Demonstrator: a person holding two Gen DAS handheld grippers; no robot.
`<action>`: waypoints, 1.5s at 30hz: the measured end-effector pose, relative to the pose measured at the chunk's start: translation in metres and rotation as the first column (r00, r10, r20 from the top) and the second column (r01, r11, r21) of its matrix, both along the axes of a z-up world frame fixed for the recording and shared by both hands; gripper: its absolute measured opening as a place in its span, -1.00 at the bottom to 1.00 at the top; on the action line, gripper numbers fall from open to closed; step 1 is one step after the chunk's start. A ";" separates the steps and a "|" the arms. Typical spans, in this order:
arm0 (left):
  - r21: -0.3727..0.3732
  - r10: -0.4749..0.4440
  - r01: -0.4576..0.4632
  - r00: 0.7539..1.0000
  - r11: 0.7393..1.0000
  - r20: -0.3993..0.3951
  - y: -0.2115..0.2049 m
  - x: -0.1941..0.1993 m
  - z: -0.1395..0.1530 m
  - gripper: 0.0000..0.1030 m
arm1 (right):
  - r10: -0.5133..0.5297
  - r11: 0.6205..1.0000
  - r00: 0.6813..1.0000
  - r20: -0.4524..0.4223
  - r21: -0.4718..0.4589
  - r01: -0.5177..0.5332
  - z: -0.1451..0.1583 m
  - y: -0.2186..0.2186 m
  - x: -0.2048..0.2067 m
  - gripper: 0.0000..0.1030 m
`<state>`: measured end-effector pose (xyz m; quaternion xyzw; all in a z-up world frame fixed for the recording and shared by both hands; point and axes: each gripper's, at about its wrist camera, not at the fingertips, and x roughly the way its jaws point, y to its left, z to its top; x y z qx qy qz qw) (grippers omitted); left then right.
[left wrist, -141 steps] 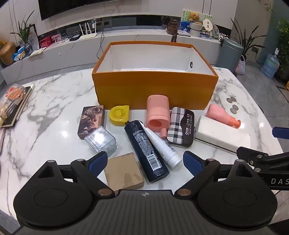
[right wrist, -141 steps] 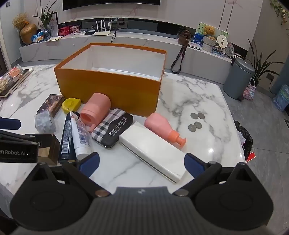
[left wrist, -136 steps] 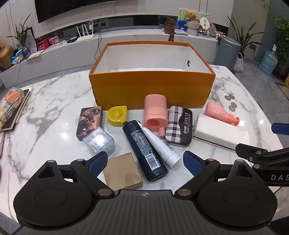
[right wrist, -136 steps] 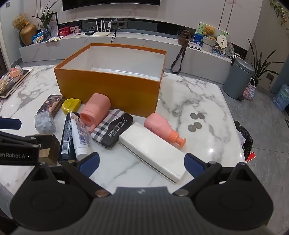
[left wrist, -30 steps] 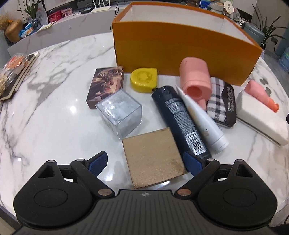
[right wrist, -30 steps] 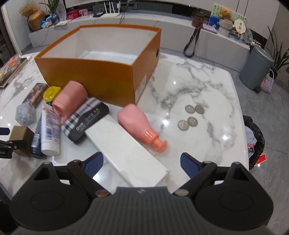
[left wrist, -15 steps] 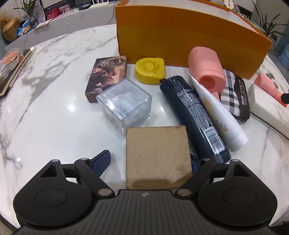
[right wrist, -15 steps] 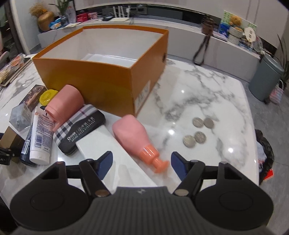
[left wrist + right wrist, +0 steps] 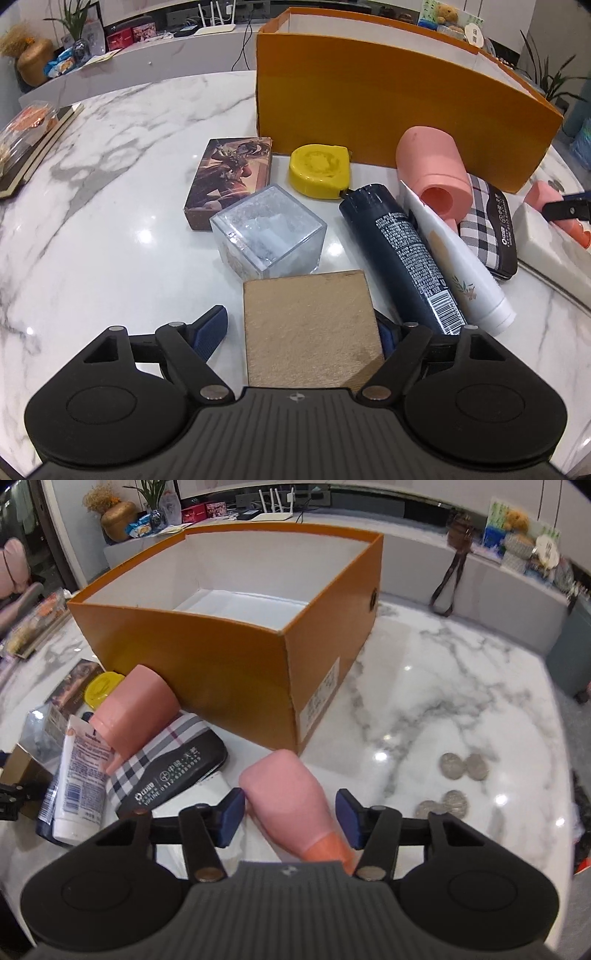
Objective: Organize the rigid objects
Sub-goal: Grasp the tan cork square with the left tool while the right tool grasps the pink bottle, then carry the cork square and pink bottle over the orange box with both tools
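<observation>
An open orange box (image 9: pixel 388 107) (image 9: pixel 236 657) stands on the marble table, empty inside. In the left wrist view my left gripper (image 9: pixel 301 328) is open around a tan square block (image 9: pixel 310 326); the right pad touches it, the left pad stands apart. In the right wrist view my right gripper (image 9: pixel 290 818) is open around a pink bottle (image 9: pixel 291 797) lying with its orange neck toward me, small gaps on both sides.
In front of the box lie a clear cube (image 9: pixel 267 236), a picture card box (image 9: pixel 231 177), a yellow tape measure (image 9: pixel 319 171), a dark bottle (image 9: pixel 402 254), a white tube (image 9: pixel 454 269), a pink cylinder (image 9: pixel 432 170), a plaid case (image 9: pixel 170 771) and a white box (image 9: pixel 546 243). Coins (image 9: pixel 454 779) lie right.
Both grippers have moved forward and down. The left now straddles the tan block; the right now straddles the pink bottle with its fingers narrowed.
</observation>
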<state>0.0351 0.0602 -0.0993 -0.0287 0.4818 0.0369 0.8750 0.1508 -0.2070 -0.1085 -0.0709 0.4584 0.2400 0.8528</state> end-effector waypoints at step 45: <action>0.023 -0.335 0.340 0.909 0.940 0.248 -0.005 -0.004 0.143 0.35 | -0.142 0.989 0.990 -0.021 0.024 0.143 0.078 -0.017 -0.005 -0.16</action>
